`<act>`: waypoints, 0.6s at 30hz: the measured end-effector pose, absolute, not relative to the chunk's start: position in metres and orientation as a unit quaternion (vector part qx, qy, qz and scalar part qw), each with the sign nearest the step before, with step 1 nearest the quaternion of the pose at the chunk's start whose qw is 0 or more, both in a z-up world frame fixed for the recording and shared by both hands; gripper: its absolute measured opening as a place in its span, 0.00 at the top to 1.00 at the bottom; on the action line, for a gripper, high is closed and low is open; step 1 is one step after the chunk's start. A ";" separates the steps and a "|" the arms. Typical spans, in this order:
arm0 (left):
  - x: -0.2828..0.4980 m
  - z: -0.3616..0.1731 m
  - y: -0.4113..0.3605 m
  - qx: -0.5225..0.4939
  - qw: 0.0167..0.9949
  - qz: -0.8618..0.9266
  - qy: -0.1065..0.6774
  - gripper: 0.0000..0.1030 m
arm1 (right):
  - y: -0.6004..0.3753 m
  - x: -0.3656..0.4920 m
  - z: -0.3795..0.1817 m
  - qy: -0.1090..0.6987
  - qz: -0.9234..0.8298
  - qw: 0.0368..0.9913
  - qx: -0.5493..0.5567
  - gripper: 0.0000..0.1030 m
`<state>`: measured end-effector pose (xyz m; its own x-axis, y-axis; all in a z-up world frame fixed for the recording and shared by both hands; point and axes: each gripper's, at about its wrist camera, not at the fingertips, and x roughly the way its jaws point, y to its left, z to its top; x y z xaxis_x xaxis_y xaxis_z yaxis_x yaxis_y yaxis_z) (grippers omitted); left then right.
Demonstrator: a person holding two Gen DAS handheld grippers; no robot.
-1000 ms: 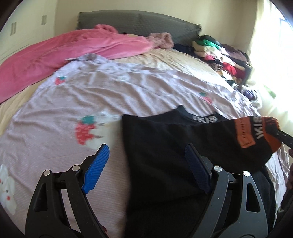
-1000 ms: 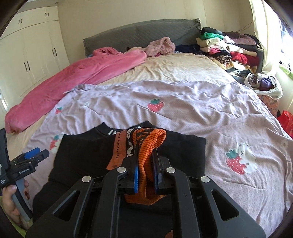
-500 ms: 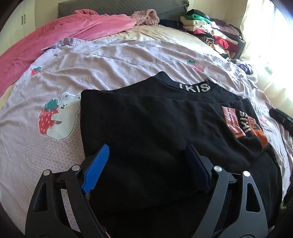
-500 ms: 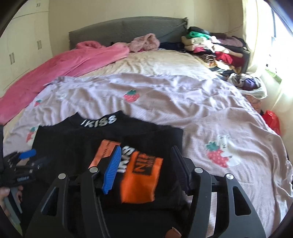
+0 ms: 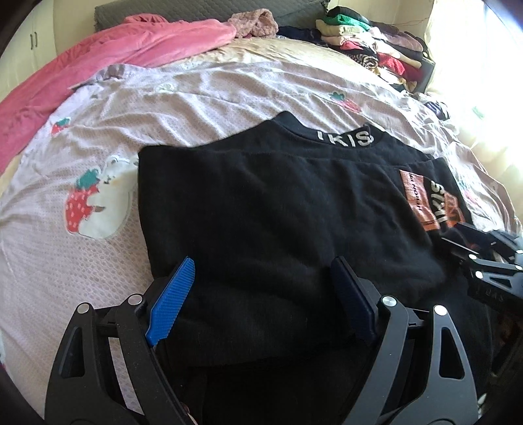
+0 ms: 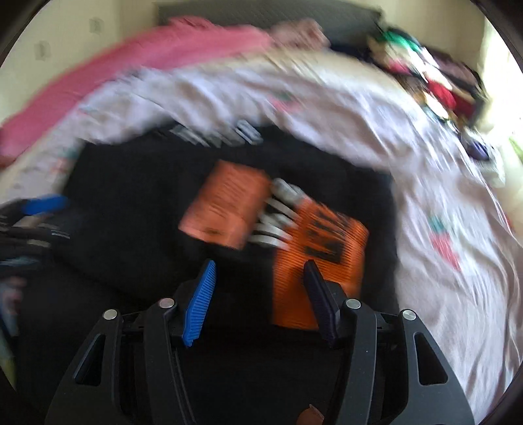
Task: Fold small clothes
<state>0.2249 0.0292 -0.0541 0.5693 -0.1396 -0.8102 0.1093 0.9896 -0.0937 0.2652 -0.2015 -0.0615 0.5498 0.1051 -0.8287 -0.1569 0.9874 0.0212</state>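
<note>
A black sweatshirt (image 5: 268, 209) with white collar lettering lies flat on the lilac bedsheet (image 5: 202, 98). Its sleeve with an orange cuff (image 5: 434, 199) is folded across its right side. My left gripper (image 5: 261, 294) is open and empty, low over the sweatshirt's near left part. In the blurred right wrist view the sweatshirt (image 6: 137, 202) fills the middle, and my right gripper (image 6: 258, 291) is open and empty just over the orange cuff (image 6: 317, 255). The right gripper also shows at the right edge of the left wrist view (image 5: 487, 258).
A pink blanket (image 5: 108, 55) lies along the far left of the bed. A pile of folded clothes (image 5: 369, 42) sits at the far right by the grey headboard (image 5: 202, 9). A bright window (image 5: 483, 59) is on the right. The left gripper shows at the left edge (image 6: 36, 212).
My right gripper opened and let go of the orange cuff, which now lies on the sweatshirt. It is moving fast, so its view is blurred. My left gripper moved forward over the sweatshirt.
</note>
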 end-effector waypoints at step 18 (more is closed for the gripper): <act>0.194 -0.031 0.027 0.002 0.896 -0.088 0.435 0.25 | -0.183 0.228 -0.040 0.425 0.111 0.898 -0.038 0.45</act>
<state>0.1938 0.0267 -0.0309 0.6067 -0.1558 -0.7795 0.1592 0.9846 -0.0729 0.2276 -0.1830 -0.0400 0.6147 0.1670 -0.7709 -0.2322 0.9723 0.0255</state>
